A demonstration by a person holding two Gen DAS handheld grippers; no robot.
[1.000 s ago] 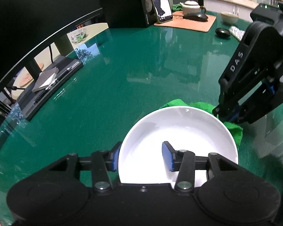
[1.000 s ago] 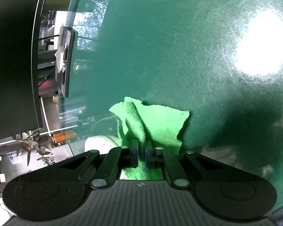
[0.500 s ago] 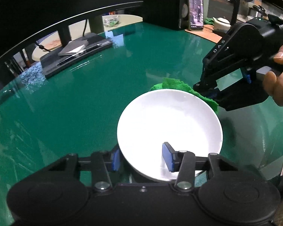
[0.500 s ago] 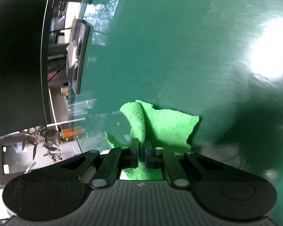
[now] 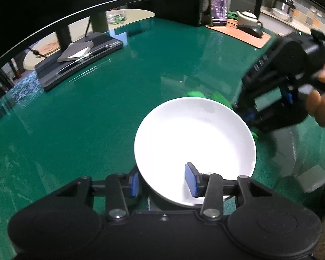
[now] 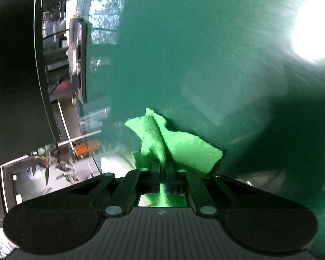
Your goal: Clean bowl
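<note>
table: the green glass-topped table (image 5: 123, 99) carries everything; the bowl is the landmark for all that follows.
bowl: the white bowl (image 5: 195, 138) sits on the table close in front of the left camera, upright; its inside looks plain white and dry, with no dirt or suds that I can make out.
left gripper: the left gripper (image 5: 162, 183) straddles the bowl's near rim, one blue pad outside the wall and one inside. The jaws have just been closing with the rim between them; whether the pads already press on it cannot be told for sure, though the outer one looks to touch the wall.
right gripper: the right gripper (image 6: 162, 171) is clamped tight on the cloth, at the bowl's far right side and outside the rim, with a person's hand (image 5: 322, 106) on its handle.
cloth: the bright green cloth (image 6: 175, 147) hangs bunched from those jaws, its loose end spread on the table just beyond the bowl's far rim, not inside it.
done: cloth picked up, bowl nearly steadied.
left: judging by this, all the wiping of the bowl's inside is yet to come.
</note>
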